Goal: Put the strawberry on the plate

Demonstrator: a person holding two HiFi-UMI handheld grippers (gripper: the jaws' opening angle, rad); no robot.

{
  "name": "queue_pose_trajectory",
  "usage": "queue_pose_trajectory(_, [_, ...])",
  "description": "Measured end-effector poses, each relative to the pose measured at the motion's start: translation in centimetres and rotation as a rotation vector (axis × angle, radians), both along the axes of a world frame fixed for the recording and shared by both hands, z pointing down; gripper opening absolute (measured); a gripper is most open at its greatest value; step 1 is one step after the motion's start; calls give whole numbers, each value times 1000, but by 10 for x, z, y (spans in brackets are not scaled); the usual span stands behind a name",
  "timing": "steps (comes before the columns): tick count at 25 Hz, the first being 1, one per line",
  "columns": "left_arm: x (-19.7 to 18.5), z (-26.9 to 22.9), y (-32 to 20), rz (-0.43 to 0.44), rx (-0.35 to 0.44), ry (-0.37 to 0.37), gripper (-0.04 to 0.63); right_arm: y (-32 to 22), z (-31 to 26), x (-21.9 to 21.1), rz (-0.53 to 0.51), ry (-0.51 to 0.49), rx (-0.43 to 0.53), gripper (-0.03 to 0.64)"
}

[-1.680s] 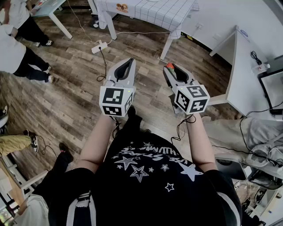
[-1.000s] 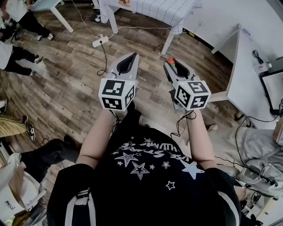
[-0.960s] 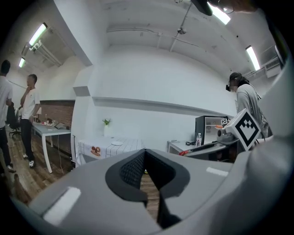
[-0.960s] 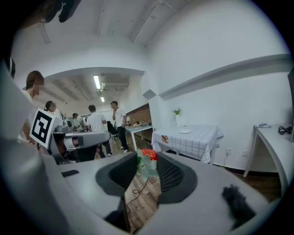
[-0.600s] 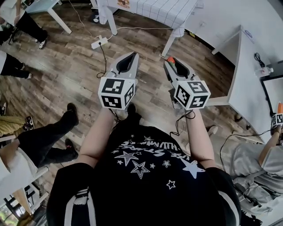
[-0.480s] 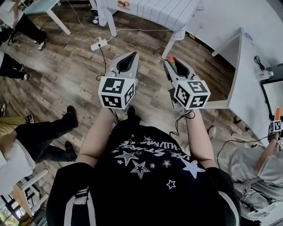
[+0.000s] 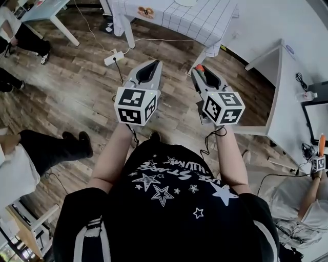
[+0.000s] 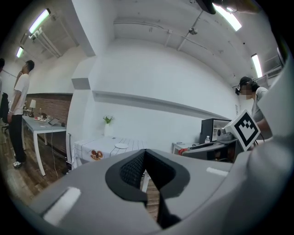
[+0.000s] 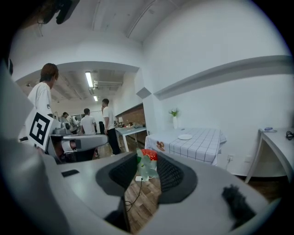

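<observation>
My right gripper [image 7: 199, 70] is held out at chest height over the wooden floor, shut on a red strawberry [image 7: 198, 68] with green leaves. In the right gripper view the strawberry [image 9: 149, 159] sits pinched between the dark pads at the tips of my right gripper [image 9: 147, 160]. A white plate [image 9: 185, 137] lies on a table with a checked cloth [image 9: 202, 143] some way ahead; the left gripper view shows the plate [image 8: 121, 146] too. My left gripper [image 7: 152, 64] is alongside, its jaws together with nothing in them; they meet at the tips [image 8: 144, 153].
The checked table [image 7: 174, 18] stands ahead at the top of the head view, with a brown printed item [image 7: 146, 10] on it. A power strip [image 7: 114, 57] and cable lie on the floor. A white desk [image 7: 287, 87] is at the right. People stand at the left [image 7: 46, 148].
The checked table has come nearer and more of it shows at the top. People at the left have shifted about. Both grippers keep their pose, the strawberry still held.
</observation>
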State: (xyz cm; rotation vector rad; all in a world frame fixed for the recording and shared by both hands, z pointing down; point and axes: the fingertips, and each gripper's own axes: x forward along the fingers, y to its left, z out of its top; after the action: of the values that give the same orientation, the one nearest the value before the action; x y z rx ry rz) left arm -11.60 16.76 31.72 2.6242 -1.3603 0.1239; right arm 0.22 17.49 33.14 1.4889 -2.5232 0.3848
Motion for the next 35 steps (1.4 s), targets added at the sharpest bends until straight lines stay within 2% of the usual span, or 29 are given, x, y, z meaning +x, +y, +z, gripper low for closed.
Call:
queue_pose_trajectory(8, [-25, -2, -18, 0, -1, 8, 8, -19, 0, -18, 5, 11, -8, 143])
queue_pose_trajectory(19, [-26, 11, -48, -39, -25, -20, 8, -67, 11, -9, -13, -17, -13, 141])
queue_pose_trajectory(24, [-16, 12, -77, -45, -29, -1, 8, -104, 17, -5, -43, -33, -24, 142])
queue_pose_trajectory(35, [15, 27, -167, -77, -74, -15, 8, -198, 32, 26, -67, -39, -58, 143])
